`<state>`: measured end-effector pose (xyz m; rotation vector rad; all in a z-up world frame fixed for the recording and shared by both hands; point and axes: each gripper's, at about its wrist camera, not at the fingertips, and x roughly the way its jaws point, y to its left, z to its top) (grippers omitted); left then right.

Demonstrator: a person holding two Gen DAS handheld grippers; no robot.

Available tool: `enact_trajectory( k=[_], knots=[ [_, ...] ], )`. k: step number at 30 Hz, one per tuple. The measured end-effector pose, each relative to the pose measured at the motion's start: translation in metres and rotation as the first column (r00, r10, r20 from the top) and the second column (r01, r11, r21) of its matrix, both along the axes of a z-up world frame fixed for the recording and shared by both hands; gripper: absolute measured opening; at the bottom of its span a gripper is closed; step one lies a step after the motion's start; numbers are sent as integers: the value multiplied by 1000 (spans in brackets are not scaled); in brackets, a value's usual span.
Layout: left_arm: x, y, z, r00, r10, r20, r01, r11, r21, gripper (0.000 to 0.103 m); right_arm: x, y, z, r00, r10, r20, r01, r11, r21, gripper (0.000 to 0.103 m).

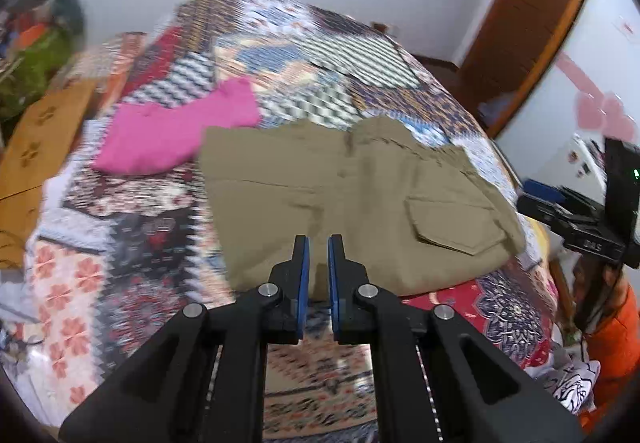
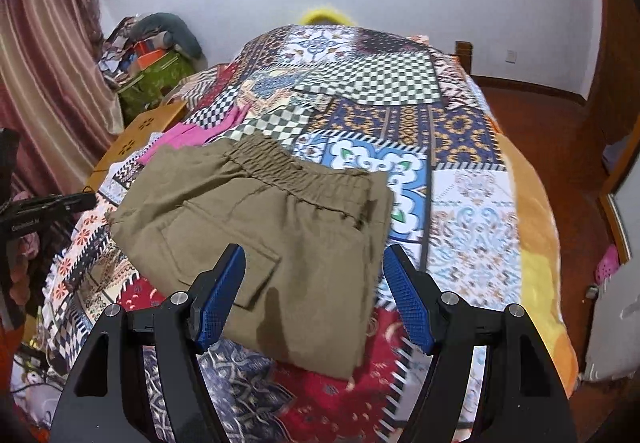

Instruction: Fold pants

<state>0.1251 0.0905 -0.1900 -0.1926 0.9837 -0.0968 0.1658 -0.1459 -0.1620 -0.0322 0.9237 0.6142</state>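
Left gripper (image 1: 319, 243) nearly closed, blue pads close together, nothing between, hovering over near edge of olive pants (image 1: 352, 199). Right gripper (image 2: 314, 255) spread wide, empty, above same pants. Pants folded, lying centre frame on patchwork bed cover (image 2: 460, 211), elastic waistband farthest away. Pink garment (image 1: 176, 131) beside, upper left.

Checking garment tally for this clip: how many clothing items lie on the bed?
2: folded olive pants near the bed's front edge; a pink garment beyond them, partly hidden in the right view.
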Motion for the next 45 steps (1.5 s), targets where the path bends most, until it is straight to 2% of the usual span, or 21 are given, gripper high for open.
enact_trajectory(
  k=[3, 7, 9, 11, 15, 18, 21, 24, 27, 29, 30, 31, 33, 37, 39, 42, 43, 45],
  knots=[
    [14, -11, -20, 997, -51, -54, 52, 999, 16, 7, 2, 12, -6, 1000, 25, -6, -25, 1000, -11, 68],
    [21, -5, -48, 992, -32, -122, 37, 998, 41, 7, 6, 25, -27, 996, 65, -55, -67, 997, -40, 68],
    [15, 4, -55, 992, -28, -119, 33, 999, 37, 8, 5, 27, -37, 995, 74, -72, -78, 996, -54, 68],
    [8, 11, -56, 993, -26, -115, 29, 999, 21, 8, 2, 22, -42, 994, 75, -83, -79, 996, -42, 68],
    [-3, 20, -58, 994, 8, -111, 2, 996, 89, 8, -2, 11, -41, 994, 58, -90, -61, 998, -33, 65],
    [-7, 30, -60, 993, 36, -112, -28, 997, 74, 8, -6, 5, -40, 995, 43, -91, -47, 998, -41, 65],
    [-7, 36, -58, 990, 76, -122, -60, 989, 133, 8, -9, -1, -39, 997, 15, -81, -21, 997, -79, 66],
    [-4, 42, -51, 988, 96, -122, -78, 986, 146, 8, -9, -12, -38, 996, -17, -87, 9, 996, -92, 66],
    [4, 40, -33, 994, 81, -79, -69, 987, 144, 9, -9, -21, -33, 996, -41, -81, 34, 996, -80, 66],
    [11, 34, -24, 997, 57, -52, -50, 992, 118, 15, -7, -22, -28, 997, -52, -61, 47, 996, -79, 66],
    [16, 30, -20, 999, 35, -40, -31, 996, 89, 24, -5, -21, -24, 997, -53, -49, 49, 996, -74, 66],
    [19, 27, -19, 999, 16, -36, -14, 998, 65, 38, -3, -20, -22, 998, -52, -42, 50, 997, -67, 66],
    [32, 15, -22, 999, -21, -35, 23, 998, 52, 47, 2, -15, -18, 998, -47, -31, 45, 998, -53, 66],
    [54, 3, -49, 996, -17, -92, 33, 984, 173, 47, 8, 0, -22, 1000, -21, -24, 20, 998, -54, 66],
    [58, 7, -60, 995, -16, -101, 35, 982, 185, 47, 9, 6, -31, 999, -8, -46, 5, 998, -65, 66],
    [53, 15, -58, 997, -4, -82, 21, 978, 208, 47, 8, 6, -40, 998, -2, -68, -3, 997, -73, 66],
    [51, 17, -57, 997, 2, -78, 16, 972, 232, 47, 7, 4, -41, 997, -3, -72, -1, 998, -69, 66],
    [48, 23, -58, 996, 36, -79, -8, 945, 328, 47, 7, -2, -40, 997, -16, -70, 10, 997, -76, 66]
  ],
)
